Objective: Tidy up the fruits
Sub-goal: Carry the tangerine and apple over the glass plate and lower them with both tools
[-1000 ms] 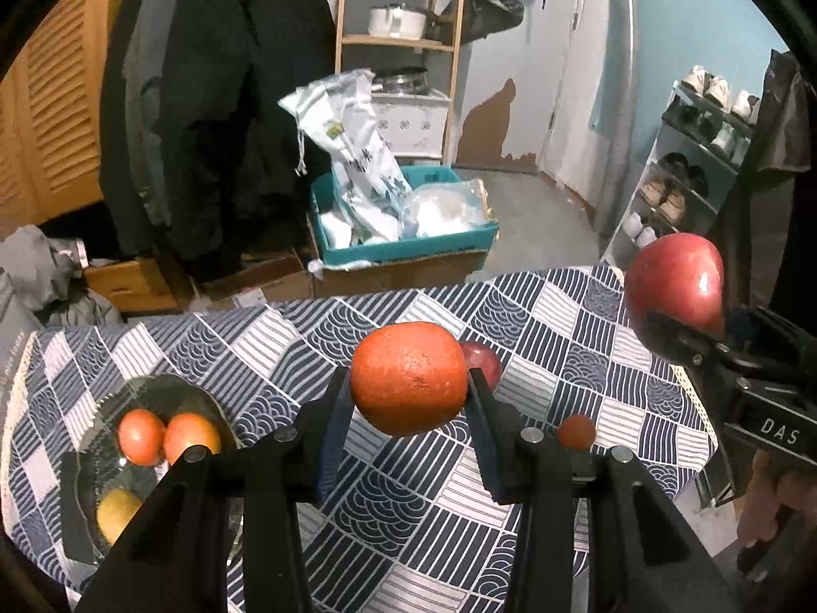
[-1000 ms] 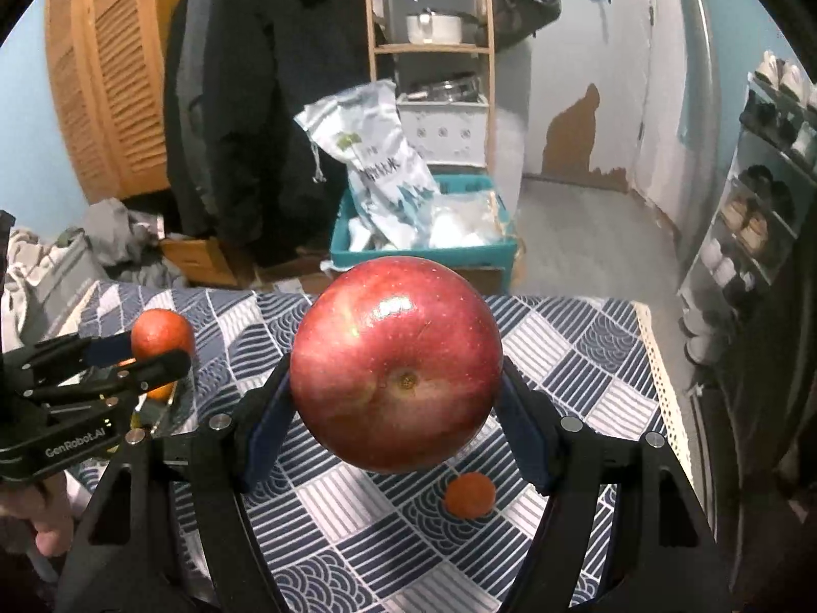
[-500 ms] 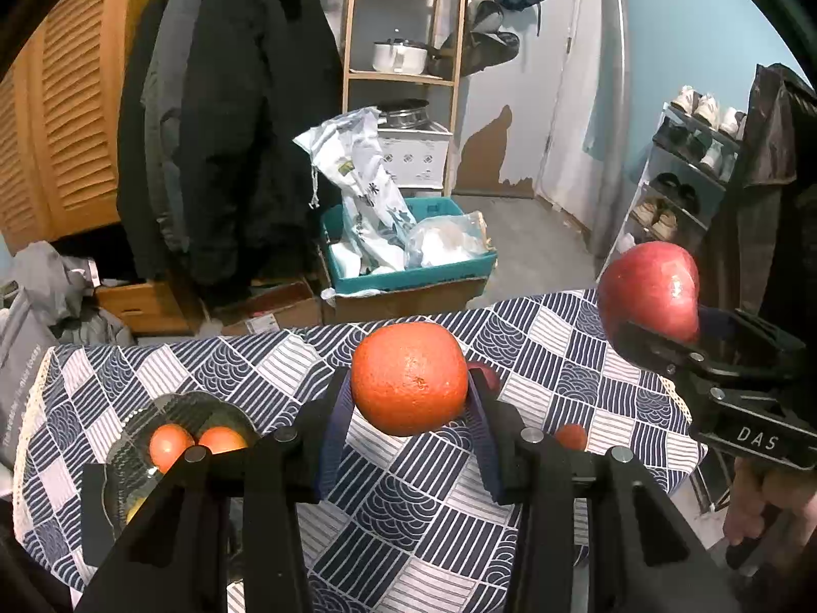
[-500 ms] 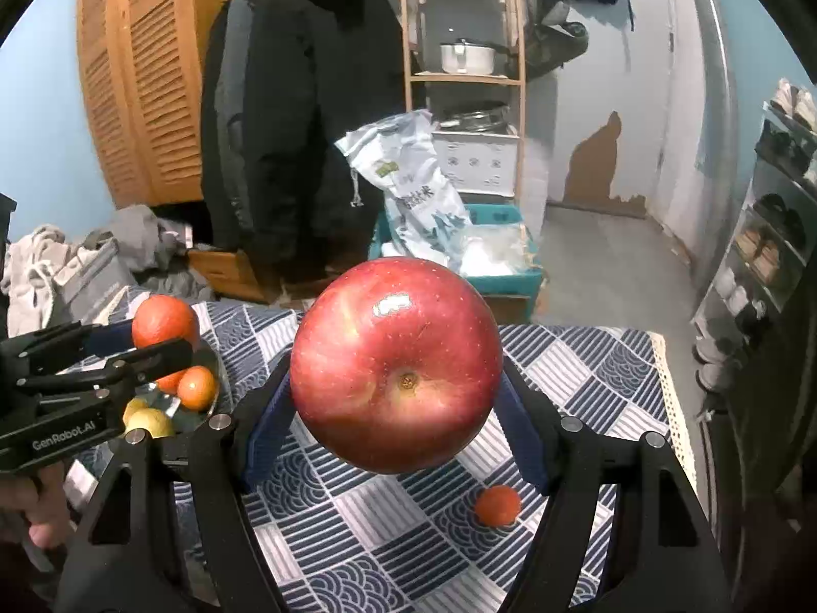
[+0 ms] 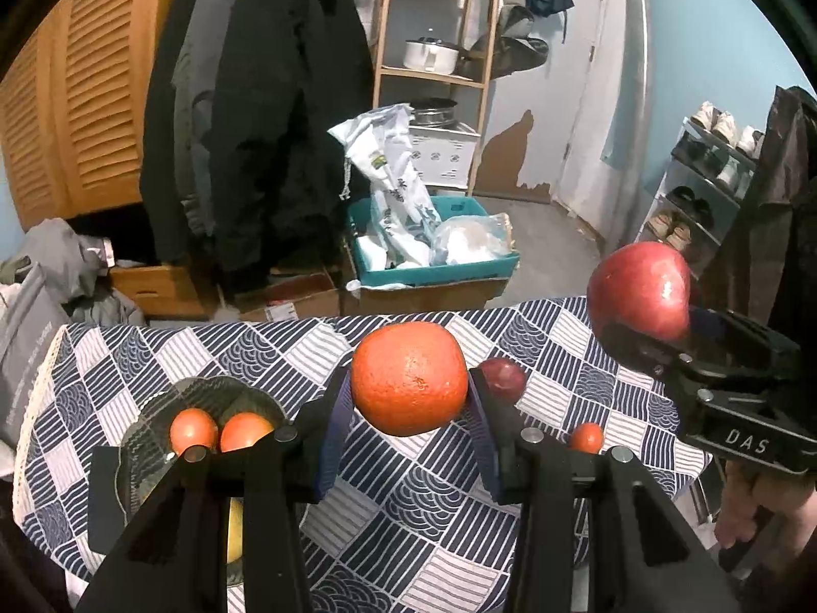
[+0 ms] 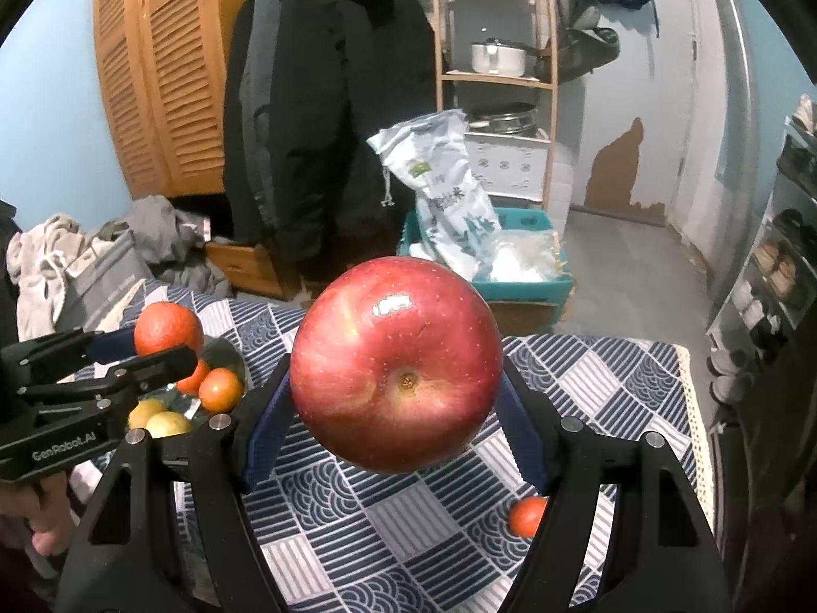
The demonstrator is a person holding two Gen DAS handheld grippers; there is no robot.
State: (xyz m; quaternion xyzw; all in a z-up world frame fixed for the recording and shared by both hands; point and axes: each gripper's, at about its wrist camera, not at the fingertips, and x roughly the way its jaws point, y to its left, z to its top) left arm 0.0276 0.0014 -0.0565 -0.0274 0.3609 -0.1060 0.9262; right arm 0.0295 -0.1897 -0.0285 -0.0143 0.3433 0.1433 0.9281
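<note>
My left gripper [image 5: 409, 408] is shut on a large orange [image 5: 408, 377] and holds it well above the table; it also shows in the right wrist view [image 6: 162, 333]. My right gripper [image 6: 395, 398] is shut on a big red apple [image 6: 395, 378], also raised, seen at the right of the left wrist view [image 5: 638, 290]. A glass bowl [image 5: 153, 419] at the table's left holds two small oranges [image 5: 193, 429] and yellow fruit [image 6: 161, 421]. A dark red fruit [image 5: 503, 377] and a small tangerine [image 5: 586, 437] lie on the cloth.
The table has a blue-and-white patterned cloth [image 5: 398, 511]. Beyond its far edge stand a teal crate with bags [image 5: 429, 255], hanging dark coats [image 5: 255, 127], a wooden shelf [image 5: 434, 51] and a shoe rack [image 5: 715, 179] at the right.
Both grippers have risen and pulled back with their fruit still held; the table and bowl now look farther below, and more of the room shows.
</note>
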